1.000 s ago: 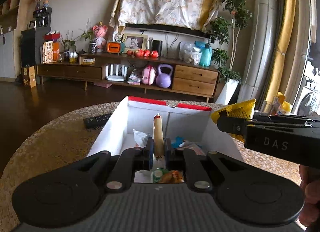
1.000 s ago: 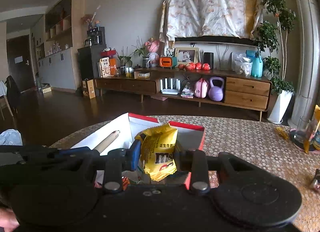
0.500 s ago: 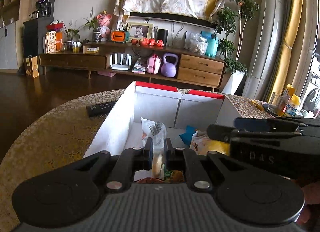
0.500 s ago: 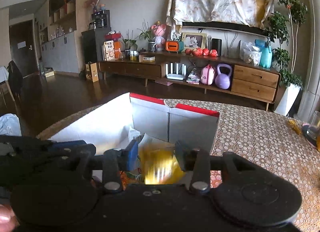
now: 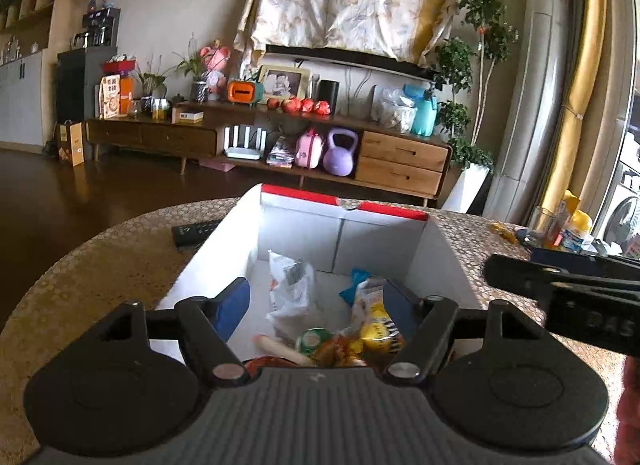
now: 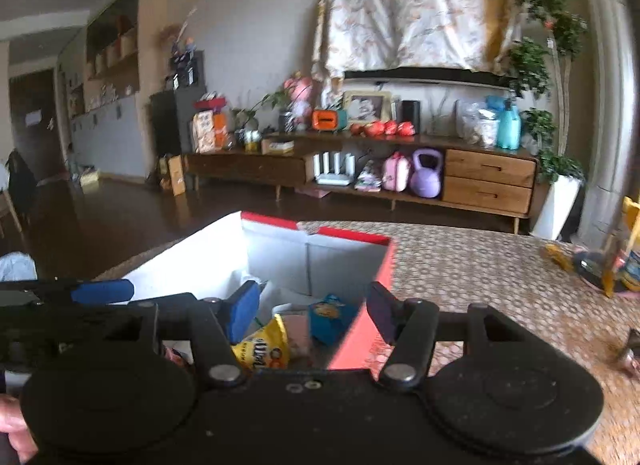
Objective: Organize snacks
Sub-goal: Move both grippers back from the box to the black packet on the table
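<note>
A round worktop [image 5: 100, 265] with a pebbled gold cover carries an open box [image 5: 344, 225], white inside with a red top edge; in the right wrist view its outer side wall [image 6: 360, 341] shows red. The box sits near the worktop's front edge, directly ahead of both cameras.

The left hand-held gripper [image 5: 316, 305] hangs over the near end of the box, its jaws opening and wide apart with nothing pressed between them. The right hand-held gripper [image 6: 314, 311] hovers over the box's right wall, jaws also opening — the wall and the snacks show in the gap, but the pads touch none of them. From the left wrist view its black body [image 5: 568, 289] reaches in from the right.

The snacks lie loose on the box floor: a clear crinkled bag [image 5: 292, 289] toward the middle, a yellow candy bag [image 6: 264, 349] at the near end, a small blue packet [image 6: 330, 317] beside the right wall, and a pale sausage stick [image 5: 280, 349] lying flat next to a green-topped wrapper [image 5: 314, 341]

A black remote [image 5: 196, 231] rests on the worktop just left of the box, and a drinking glass [image 5: 542, 225] stands well apart at the far right
</note>
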The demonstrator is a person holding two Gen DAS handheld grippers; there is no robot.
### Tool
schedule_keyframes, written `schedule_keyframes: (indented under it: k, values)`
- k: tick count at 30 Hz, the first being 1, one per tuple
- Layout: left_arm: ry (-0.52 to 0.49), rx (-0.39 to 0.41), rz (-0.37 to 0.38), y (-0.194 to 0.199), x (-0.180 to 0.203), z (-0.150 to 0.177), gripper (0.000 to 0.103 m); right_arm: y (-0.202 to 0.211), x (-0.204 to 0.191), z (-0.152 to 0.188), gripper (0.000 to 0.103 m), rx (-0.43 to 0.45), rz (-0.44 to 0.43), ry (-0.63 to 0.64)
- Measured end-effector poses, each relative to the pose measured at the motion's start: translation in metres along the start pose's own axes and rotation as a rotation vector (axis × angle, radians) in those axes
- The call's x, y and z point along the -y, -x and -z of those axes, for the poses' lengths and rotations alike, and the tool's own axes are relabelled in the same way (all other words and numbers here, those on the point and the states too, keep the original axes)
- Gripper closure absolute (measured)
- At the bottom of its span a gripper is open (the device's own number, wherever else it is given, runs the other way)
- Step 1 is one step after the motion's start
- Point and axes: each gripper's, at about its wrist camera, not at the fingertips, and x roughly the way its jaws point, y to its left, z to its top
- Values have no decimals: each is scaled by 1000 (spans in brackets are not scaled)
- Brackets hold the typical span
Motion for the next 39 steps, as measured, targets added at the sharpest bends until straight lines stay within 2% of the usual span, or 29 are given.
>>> schedule_keyframes:
  k: [5, 10, 17, 23, 31, 39]
  values:
    - [-19, 5, 33, 9, 24, 2, 30, 31, 26, 8, 43, 40, 70, -40]
    - [-55, 20, 100, 16, 61, 3, 30, 62, 62, 25, 41, 65, 175, -84]
    - [-141, 18, 218, 10, 128, 12, 30, 98, 126, 57, 41, 48, 320, -168]
    - [-214, 1, 306, -5, 185, 25, 30, 116, 165, 80, 41, 32, 415, -197]
    - [-285, -30, 374, -25, 232, 40, 30, 128, 206, 98, 41, 31, 468, -235]
    - [-319, -59, 394, -42, 255, 51, 30, 111, 244, 101, 41, -1, 476, -267]
